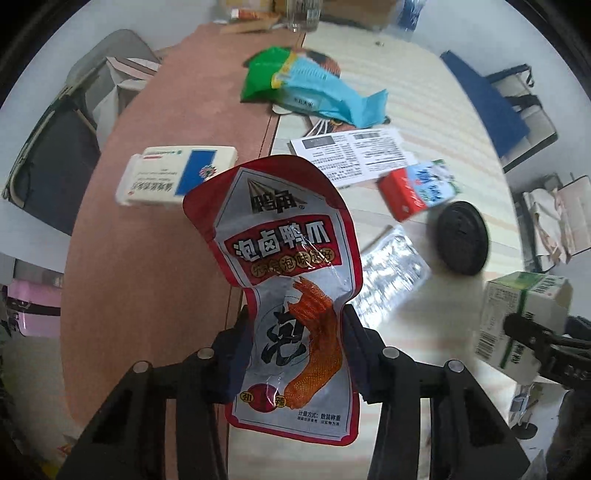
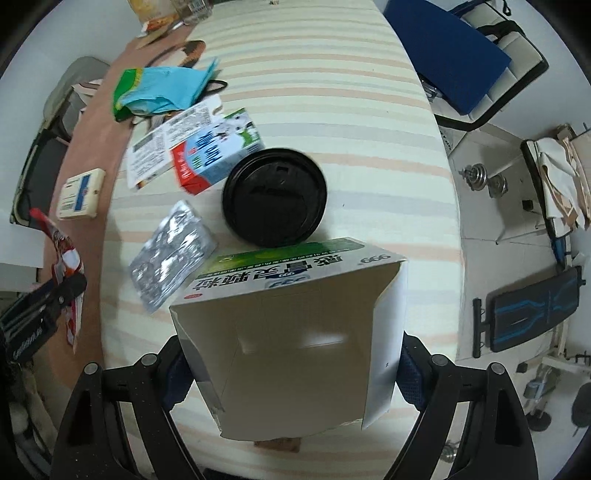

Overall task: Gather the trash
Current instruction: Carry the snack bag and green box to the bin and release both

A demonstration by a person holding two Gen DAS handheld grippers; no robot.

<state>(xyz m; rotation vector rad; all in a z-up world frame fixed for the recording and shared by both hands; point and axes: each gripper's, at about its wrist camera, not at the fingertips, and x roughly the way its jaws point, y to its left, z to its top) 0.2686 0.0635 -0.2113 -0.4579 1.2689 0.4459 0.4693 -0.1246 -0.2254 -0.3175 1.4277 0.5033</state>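
My left gripper [image 1: 295, 332] is shut on a red and silver duck-claw snack wrapper [image 1: 284, 266] and holds it upright above the table. It also shows at the left edge of the right wrist view [image 2: 64, 258]. My right gripper [image 2: 291, 354] is shut on an open green and white medicine box [image 2: 295, 321], held above the table; the box also shows in the left wrist view [image 1: 517, 314]. On the table lie a black cup lid [image 2: 275, 197], a silver blister pack [image 2: 170, 254], a red and blue milk carton [image 2: 214, 158], a printed leaflet [image 1: 354, 153], a white pill box [image 1: 173, 175] and a blue and green bag [image 1: 314, 85].
The table [image 2: 332, 92] has a striped cloth on the right and bare reddish wood [image 1: 147, 258] on the left. A glass [image 1: 301, 14] and small items stand at the far end. A blue chair [image 2: 461, 55], dumbbells [image 2: 484, 179] and a bench [image 2: 532, 310] are beside the table.
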